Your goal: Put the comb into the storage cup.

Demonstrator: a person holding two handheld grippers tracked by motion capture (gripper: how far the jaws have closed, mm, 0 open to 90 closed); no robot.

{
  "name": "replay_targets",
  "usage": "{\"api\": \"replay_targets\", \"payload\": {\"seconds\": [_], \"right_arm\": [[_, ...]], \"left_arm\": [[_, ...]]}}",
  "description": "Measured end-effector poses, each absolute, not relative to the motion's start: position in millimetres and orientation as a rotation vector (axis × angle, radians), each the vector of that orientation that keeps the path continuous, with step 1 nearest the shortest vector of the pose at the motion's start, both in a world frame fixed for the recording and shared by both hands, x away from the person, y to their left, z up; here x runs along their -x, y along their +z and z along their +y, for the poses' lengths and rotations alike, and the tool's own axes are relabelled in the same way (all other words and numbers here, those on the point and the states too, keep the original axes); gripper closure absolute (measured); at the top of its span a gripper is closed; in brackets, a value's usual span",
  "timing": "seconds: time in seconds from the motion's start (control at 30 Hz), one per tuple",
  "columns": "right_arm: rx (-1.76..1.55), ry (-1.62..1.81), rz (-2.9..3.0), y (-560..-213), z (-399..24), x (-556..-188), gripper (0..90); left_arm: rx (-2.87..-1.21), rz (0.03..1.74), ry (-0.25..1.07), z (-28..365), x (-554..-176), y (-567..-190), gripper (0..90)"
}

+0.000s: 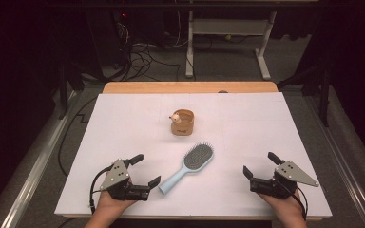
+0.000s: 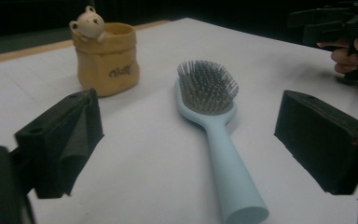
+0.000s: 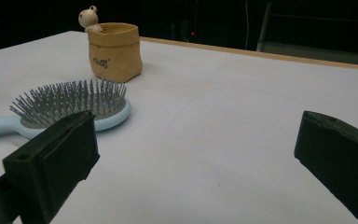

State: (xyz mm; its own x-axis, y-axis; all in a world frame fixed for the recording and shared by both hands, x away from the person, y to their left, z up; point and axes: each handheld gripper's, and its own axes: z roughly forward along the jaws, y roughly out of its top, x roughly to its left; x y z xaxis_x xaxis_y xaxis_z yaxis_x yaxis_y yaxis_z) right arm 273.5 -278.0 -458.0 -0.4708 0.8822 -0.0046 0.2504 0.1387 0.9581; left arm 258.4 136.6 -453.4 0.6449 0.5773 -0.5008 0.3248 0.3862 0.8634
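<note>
The light-blue hairbrush point(image 1: 188, 166) lay flat on the white worktop point(image 1: 123, 118), bristles up, its handle end just beside the left gripper point(image 1: 146, 170). Both the left gripper and the right gripper point(image 1: 259, 164) stood with jaws apart and held nothing. The left one should probably straddle the narrow handle and close squarely. The tan pot point(image 1: 182, 122) behind the hairbrush carried small writing, too blurred to read.

The right gripper point(image 3: 191, 154) has its jaws wide apart over the white table point(image 3: 242, 116), gripping nothing. A blue hairbrush point(image 3: 70, 105) lies bristles-up at left. A tan pot point(image 3: 115, 51) stands behind it.
</note>
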Motion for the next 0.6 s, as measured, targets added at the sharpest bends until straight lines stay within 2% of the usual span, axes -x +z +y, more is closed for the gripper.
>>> {"api": "replay_targets", "payload": {"seconds": [0.07,0.33,0.6], "right_arm": [[-1.088,1.352,1.819,-458.2,-278.2,-273.5,0.3],[-1.105,1.362,1.817,-458.5,-278.8,-273.6,0.3],[-1.108,1.362,1.817,-458.8,-278.2,-273.7,0.3]], "left_arm": [[-1.224,0.921,0.182,134.5,-258.7,-454.2,14.5],[-1.316,0.971,0.185,120.7,-260.6,-463.3,16.2],[-1.499,1.014,0.225,96.2,-257.8,-476.5,20.4]]}}
